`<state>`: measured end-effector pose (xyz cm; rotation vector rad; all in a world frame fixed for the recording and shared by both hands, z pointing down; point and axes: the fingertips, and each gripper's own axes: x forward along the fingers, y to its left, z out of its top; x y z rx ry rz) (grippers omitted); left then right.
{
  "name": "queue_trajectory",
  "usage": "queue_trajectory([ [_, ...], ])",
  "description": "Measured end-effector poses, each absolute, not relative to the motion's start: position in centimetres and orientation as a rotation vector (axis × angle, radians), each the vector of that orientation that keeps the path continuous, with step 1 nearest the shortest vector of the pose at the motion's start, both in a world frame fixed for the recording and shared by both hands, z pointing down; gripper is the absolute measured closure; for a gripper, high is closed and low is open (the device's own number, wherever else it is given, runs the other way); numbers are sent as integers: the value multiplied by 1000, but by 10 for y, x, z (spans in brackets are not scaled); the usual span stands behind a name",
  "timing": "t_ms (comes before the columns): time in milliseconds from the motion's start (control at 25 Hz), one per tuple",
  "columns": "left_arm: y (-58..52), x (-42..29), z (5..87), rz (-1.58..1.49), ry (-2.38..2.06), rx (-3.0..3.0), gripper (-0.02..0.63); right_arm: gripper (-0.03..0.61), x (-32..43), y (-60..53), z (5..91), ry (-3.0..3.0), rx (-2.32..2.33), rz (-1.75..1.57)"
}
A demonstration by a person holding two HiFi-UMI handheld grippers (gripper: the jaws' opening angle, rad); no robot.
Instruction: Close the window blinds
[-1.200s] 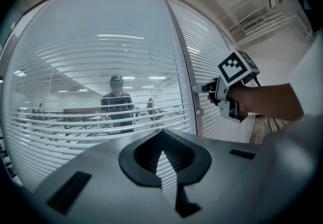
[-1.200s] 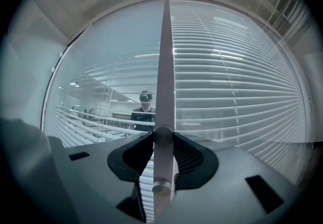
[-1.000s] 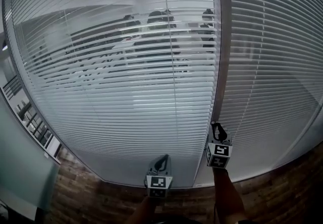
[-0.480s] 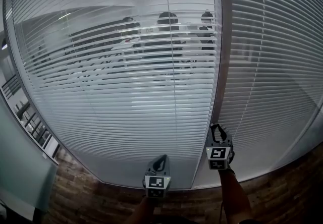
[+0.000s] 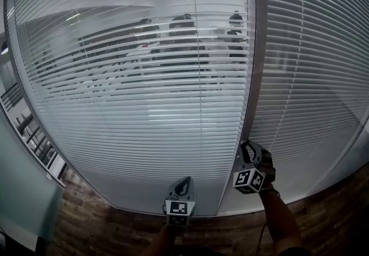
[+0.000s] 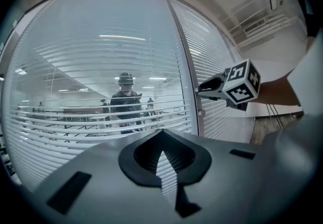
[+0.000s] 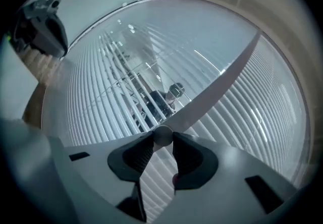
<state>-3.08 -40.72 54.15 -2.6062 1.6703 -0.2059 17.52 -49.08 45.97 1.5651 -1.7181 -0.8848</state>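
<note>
Right gripper view first, please: what do the fingers [image 7: 191,160] do?

They pinch a small round knob [image 7: 162,134] at the foot of the frame post [image 7: 217,84]. The right gripper [image 7: 162,138] has one finger on each side of it, and both pads touch it.

And the left gripper [image 6: 161,133]?

Its fingers are pressed together at the tips, with nothing between them. In the head view it hangs at 6 o'clock, away from the window. The right one is at 5 o'clock, against the post.

Where are the window blinds [image 5: 144,110]?

They fill the pane on each side of the post. From 9 to 12 o'clock the slats stand a little open, and people [image 5: 184,30] in the room behind are visible through them. At 3 o'clock I cannot see through the slats.

Is any writing readable?

I can make out only black-and-white square patterns on the marker cubes [image 5: 249,180].
</note>
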Motion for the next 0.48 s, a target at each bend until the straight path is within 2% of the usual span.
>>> queue_trajectory([
  [480, -402, -20, 545, -214, 1629, -2635, 617, 453, 174, -492, 465, -1202, 1200, -1255],
])
